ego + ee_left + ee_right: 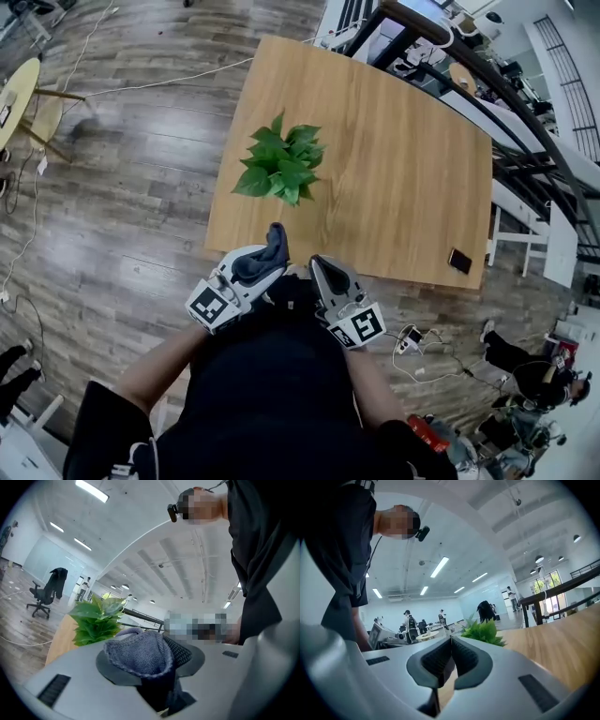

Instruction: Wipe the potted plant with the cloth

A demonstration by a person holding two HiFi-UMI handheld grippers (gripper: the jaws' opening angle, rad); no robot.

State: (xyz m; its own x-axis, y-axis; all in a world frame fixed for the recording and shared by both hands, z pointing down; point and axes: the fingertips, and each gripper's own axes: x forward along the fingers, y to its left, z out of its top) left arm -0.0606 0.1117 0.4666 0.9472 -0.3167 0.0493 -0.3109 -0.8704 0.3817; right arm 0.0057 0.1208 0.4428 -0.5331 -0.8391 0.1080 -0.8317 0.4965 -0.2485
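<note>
**Worktop holdings: 1 plant, 1 cloth, 2 grippers**

Plant (281,164): upright on worktop (403,169), towards its left edge.
Cloth (140,653): grey, bunched, clamped in left gripper (265,265) jaws, near plant.
Right gripper (451,656): jaws closed together, empty.

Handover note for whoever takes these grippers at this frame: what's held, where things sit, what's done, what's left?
Left gripper: shut on the cloth, which is bunched between its jaws.
Right gripper: shut, nothing in it.
Potted plant: stands on the wooden table, ahead of both grippers and apart from them.
Done: the cloth is in the grip.
Left: bring the cloth to the leaves and wipe them.
</note>
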